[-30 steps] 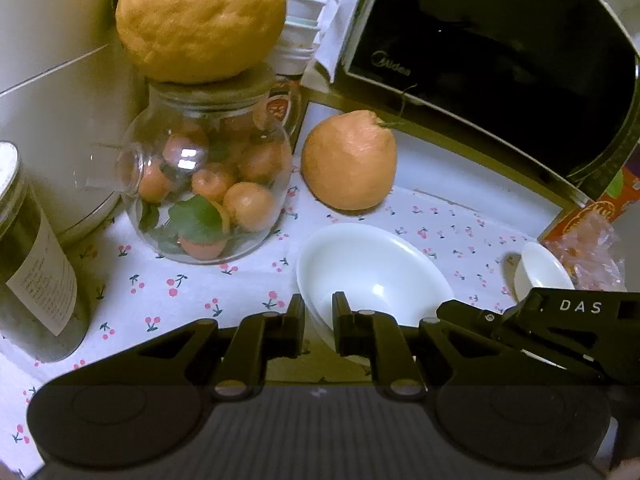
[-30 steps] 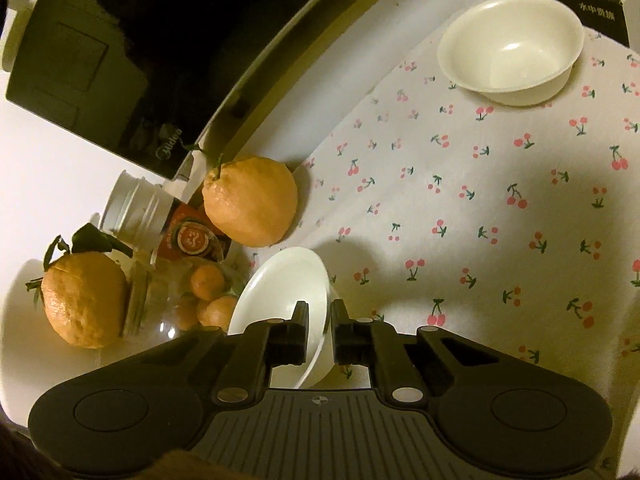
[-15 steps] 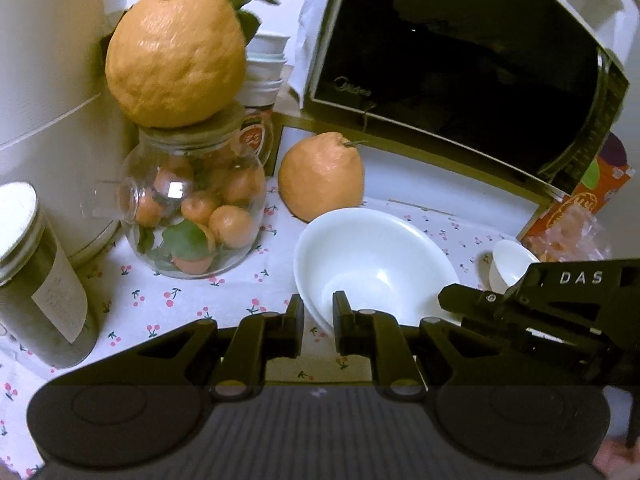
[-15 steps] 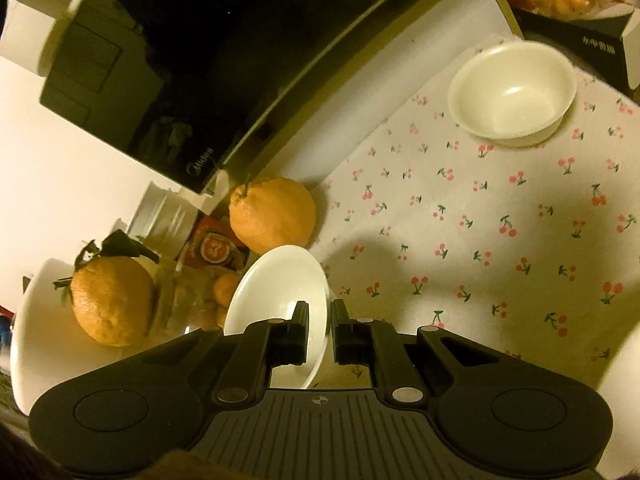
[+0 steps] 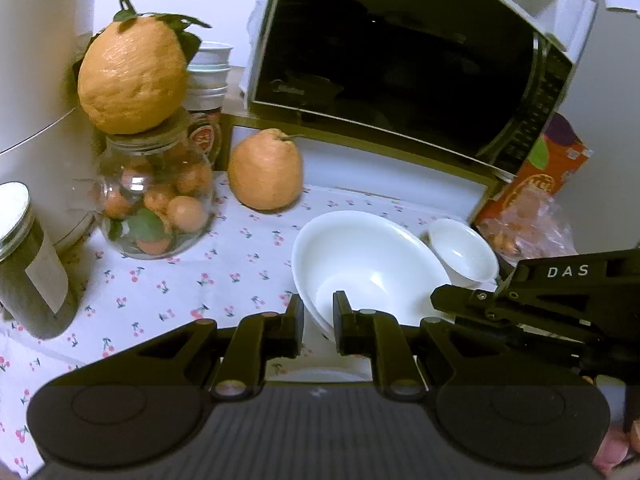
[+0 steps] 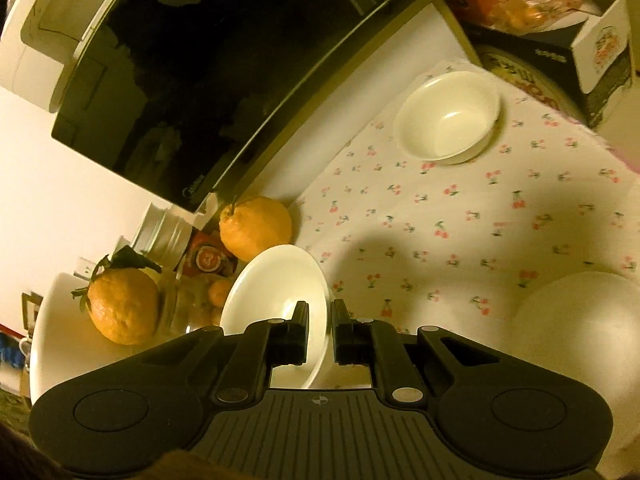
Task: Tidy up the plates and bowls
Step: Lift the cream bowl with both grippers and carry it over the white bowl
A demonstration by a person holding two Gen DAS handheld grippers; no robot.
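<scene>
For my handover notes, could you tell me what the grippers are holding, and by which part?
Both hold the large white bowl by its rim: the left gripper at the near edge, the right gripper on the opposite side.

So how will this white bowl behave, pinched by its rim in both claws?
The white bowl looks glazed and rigid, so probably slippery and breakable. Left claw and right claw each pinch only the rim, so it may tilt or slide.

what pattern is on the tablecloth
White with small red cherries on green stems, all over the tablecloth; it shows best in the right wrist view.
</scene>
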